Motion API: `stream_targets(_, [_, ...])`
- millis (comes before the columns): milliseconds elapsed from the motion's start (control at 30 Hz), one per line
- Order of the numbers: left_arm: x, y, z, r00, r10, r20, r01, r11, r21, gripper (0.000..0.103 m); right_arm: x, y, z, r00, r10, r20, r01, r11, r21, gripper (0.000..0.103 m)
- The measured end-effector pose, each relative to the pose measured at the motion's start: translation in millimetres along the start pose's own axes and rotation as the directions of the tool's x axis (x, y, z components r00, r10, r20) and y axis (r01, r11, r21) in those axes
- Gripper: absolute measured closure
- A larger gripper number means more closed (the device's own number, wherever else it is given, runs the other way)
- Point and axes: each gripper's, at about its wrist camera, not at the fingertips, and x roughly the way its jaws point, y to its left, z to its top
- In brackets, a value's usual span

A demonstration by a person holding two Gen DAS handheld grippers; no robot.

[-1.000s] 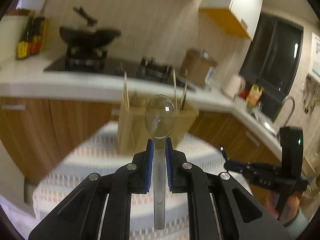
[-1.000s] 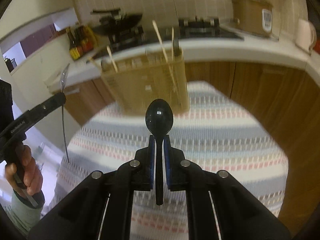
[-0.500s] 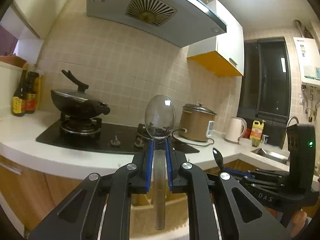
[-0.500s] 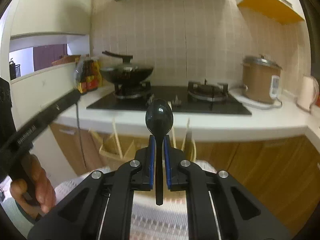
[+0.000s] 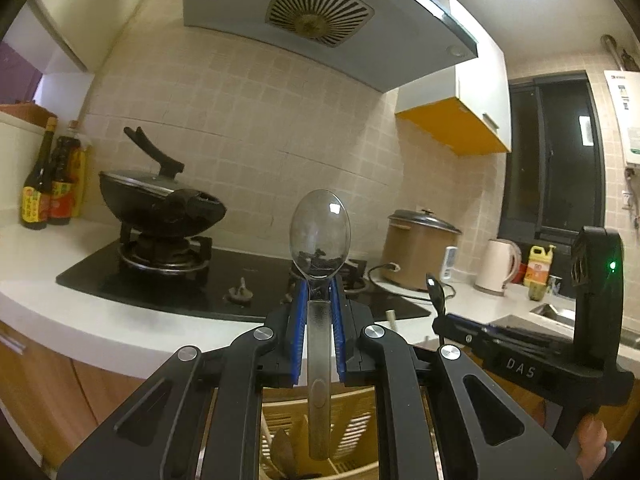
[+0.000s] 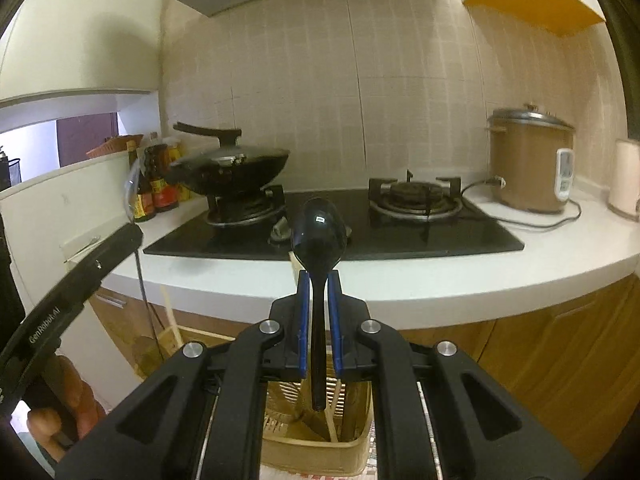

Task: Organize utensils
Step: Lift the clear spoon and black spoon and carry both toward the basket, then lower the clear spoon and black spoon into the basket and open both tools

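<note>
Both cameras have tilted up since a second ago: the striped cloth that filled my lower view then is gone, and I now look across the kitchen at the tiled wall, with the utensil holder dropped to the bottom edge. Largest in view, the white bench [image 6: 420, 280] runs along the wall and carries the black gas hob [image 6: 400, 236]. On the hob's left burner sits a lidded black wok [image 5: 160, 196]; to the right of the hob stands a brown rice cooker [image 6: 528, 164], its cord trailing on the bench. Sauce bottles [image 5: 48, 188] stand at the bench's far left, and a pale kettle [image 5: 500, 266] stands beyond the cooker. Below, the tan slatted utensil holder [image 6: 316, 444] stands upright directly under both grippers, with chopsticks and a wooden utensil inside. I hold the left gripper [image 5: 320, 308] with its fingers clamped on the handle of a clear plastic spoon [image 5: 320, 236], bowl up, handle end hanging over the holder's opening. The right gripper [image 6: 319, 300] has its fingers clamped on the handle of a black spoon [image 6: 318, 236], also bowl up, handle end just above the holder. From the left camera, I see the right gripper to the right, black spoon upright in it.
</note>
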Motion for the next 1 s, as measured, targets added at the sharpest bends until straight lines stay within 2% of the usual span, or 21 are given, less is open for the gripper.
stream_targets(200, [10, 7, -12, 1.0, 0.012, -0.026, -0.013, 1.0, -0.011, 0.093, 17, -11, -15, 1.0, 0.021, -0.021, -0.02, 0.999, 0.028, 0.096])
stream_targets(400, [7, 11, -15, 0.999, 0.011, -0.046, -0.011, 1.0, -0.017, 0.092, 9, -13, -25, 1.0, 0.009, -0.017, -0.008, 1.0, 0.03, 0.095])
stream_targets(533, [-4, 11, -11, 0.998, 0.0, -0.062, -0.001, 1.0, -0.018, 0.08, -5, -14, -28, 0.999, 0.018, -0.029, -0.017, 0.999, 0.037, 0.094])
stream_targets(700, [-26, 13, -2, 0.998, -0.023, -0.065, 0.02, 0.999, -0.047, 0.071, -33, -15, -28, 1.0, 0.017, -0.019, -0.016, 0.999, 0.046, 0.076])
stream_targets(767, [-36, 12, 1, 0.997, -0.031, -0.066, 0.027, 0.998, -0.059, 0.065, -48, -13, -28, 1.0, 0.014, -0.01, -0.013, 0.999, 0.046, 0.066])
stream_targets(800, [-43, 11, 3, 0.997, -0.035, -0.07, 0.03, 0.997, -0.065, 0.063, -56, -13, -28, 1.0, 0.011, -0.004, -0.011, 0.999, 0.046, 0.055])
stream_targets(833, [-51, 10, 5, 0.997, -0.037, -0.069, 0.033, 0.997, -0.068, 0.061, -67, -11, -30, 1.0, 0.008, 0.007, -0.008, 0.999, 0.045, 0.052])
stream_targets(1000, [-83, -2, 9, 0.996, -0.04, -0.075, 0.036, 0.998, -0.057, 0.054, -106, -2, -39, 1.0, 0.006, 0.006, -0.006, 0.999, 0.042, 0.051])
